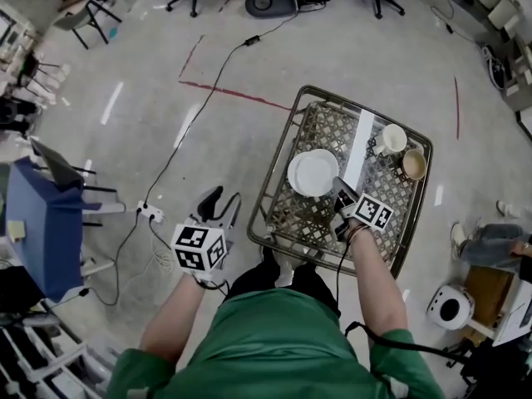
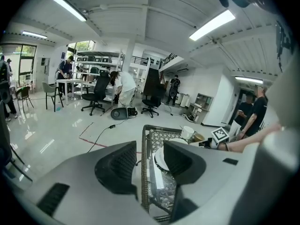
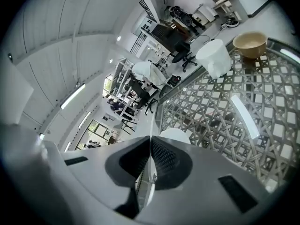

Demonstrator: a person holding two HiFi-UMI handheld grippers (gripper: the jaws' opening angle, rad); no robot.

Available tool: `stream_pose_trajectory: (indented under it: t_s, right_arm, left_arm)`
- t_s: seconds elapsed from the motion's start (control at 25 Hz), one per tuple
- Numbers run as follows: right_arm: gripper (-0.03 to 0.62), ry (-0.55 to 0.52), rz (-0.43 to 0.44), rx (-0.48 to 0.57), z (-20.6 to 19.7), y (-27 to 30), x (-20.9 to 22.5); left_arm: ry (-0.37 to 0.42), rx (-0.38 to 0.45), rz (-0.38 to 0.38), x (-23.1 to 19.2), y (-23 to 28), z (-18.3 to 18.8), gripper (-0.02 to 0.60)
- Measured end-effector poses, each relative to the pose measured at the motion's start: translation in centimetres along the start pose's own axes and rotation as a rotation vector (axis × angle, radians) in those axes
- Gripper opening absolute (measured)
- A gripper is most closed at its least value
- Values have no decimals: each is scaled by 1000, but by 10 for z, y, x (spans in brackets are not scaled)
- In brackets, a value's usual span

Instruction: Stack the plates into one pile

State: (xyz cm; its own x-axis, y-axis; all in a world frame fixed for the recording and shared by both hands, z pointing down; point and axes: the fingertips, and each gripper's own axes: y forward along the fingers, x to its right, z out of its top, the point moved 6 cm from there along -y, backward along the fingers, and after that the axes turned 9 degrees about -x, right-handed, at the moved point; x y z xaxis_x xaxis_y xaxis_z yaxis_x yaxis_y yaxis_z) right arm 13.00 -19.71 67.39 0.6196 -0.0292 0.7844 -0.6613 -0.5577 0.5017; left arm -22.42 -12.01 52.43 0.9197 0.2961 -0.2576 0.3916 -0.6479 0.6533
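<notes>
- Plate point(image 1: 313, 173): white, mid-table point(image 1: 274, 169), nearer the left edge; single or already piled, unclear.
- Right gripper point(image 1: 337, 184): closed, apparently pinching the plate's right rim.
- Left gripper point(image 1: 218, 202): jaws apart, empty, off the table's left edge.
- Handling: keep level, seat rims squarely before release, avoid the cups point(image 1: 392, 138) at the far right corner.

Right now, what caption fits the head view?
Person at a wicker table, right hand-held gripper shut on a white plate, left hand-held gripper open beside the table.
</notes>
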Motion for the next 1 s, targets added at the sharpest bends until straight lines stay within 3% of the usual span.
stream_pose_trajectory:
  t_s: [0.32,0.84,1.0]
  right_arm:
    - [31,40,6,-14,-10,25,11]
    - [31,68,-152,-45,-22,37,42]
    - [32,17,-197,-80,-22,43,48]
  left_arm:
    - [-7,-15,10,-17,5,-4,190]
    - [-21,-49,15,-21,11,-11,190]
    - [-24,-60,17,-21,14,-15,190]
